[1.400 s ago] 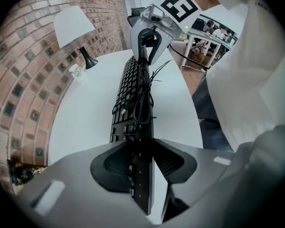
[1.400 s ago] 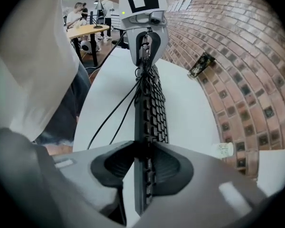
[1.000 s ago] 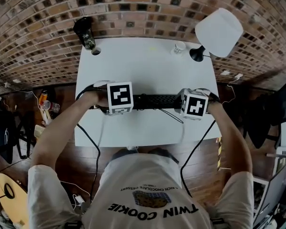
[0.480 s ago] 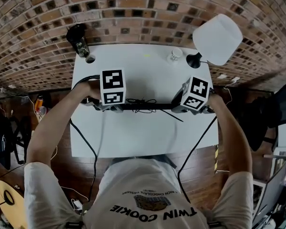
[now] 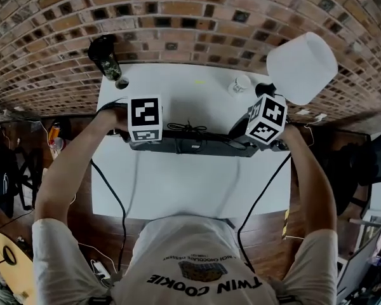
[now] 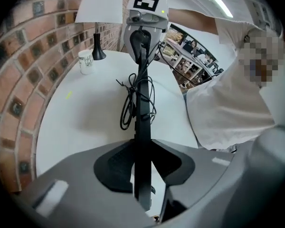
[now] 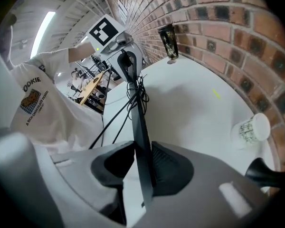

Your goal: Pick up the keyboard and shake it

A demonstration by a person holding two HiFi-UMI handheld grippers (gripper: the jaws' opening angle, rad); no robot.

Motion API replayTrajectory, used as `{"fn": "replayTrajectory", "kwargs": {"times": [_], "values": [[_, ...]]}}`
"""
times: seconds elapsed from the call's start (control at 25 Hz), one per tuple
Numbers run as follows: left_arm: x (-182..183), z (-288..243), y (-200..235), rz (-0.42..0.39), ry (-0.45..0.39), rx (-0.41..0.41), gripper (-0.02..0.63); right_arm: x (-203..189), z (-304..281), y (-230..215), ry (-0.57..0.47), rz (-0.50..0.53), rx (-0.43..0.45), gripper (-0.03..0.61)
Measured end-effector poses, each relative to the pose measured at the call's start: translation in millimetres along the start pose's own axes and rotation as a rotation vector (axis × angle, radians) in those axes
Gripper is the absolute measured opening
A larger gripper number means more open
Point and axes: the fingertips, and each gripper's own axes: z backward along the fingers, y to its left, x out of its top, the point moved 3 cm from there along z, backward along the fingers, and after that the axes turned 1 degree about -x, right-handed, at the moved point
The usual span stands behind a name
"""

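Observation:
The black keyboard (image 5: pixel 200 146) hangs above the white table (image 5: pixel 190 192), tipped up on its long edge, with its coiled cable (image 5: pixel 187 130) draped over it. My left gripper (image 5: pixel 146 145) is shut on its left end and my right gripper (image 5: pixel 246 145) on its right end. Both pairs of jaws have just been closing, with the keyboard between them. In the left gripper view the keyboard (image 6: pixel 142 122) runs as a thin black slab from my left gripper (image 6: pixel 142 172) to the right one (image 6: pixel 143 27). The right gripper view shows the keyboard (image 7: pixel 141 127) pinched in my right gripper (image 7: pixel 145 172).
A lamp with a white shade (image 5: pixel 301 59) stands at the table's back right, with a small patterned cup (image 5: pixel 241 83) beside it. At the back left corner stands a dark tumbler (image 5: pixel 106 56). A brick wall (image 5: pixel 190 18) runs behind the table. Black cables (image 5: pixel 117 199) trail off its front edge.
Both grippers have carried the keyboard away from the person, towards the wall. It has tipped from lying flat with its keys up onto its edge.

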Motion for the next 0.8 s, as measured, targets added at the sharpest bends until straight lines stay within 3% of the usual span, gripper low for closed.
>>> {"fn": "replayTrajectory", "kwargs": {"times": [0.12,0.32,0.48,0.8], "values": [[-2.3,-2.3,14.6,0.010,-0.006,0.019,0.110,4.6,0.5,-15.0,-0.012,-0.006,0.016,0.112],[-5.5,-6.3,38.0,0.075,-0.057,-0.027,0.118,10.3,-1.7,-42.6,-0.045,-0.045,0.053,0.120],[-7.9,-13.4,51.4,0.080,-0.056,-0.018,0.143,14.0,-5.2,-61.6,-0.025,-0.041,0.039,0.121],[-14.7,-25.5,72.7,0.140,-0.085,-0.099,0.163,16.6,-16.7,-89.5,-0.053,-0.071,0.062,0.120]]}}
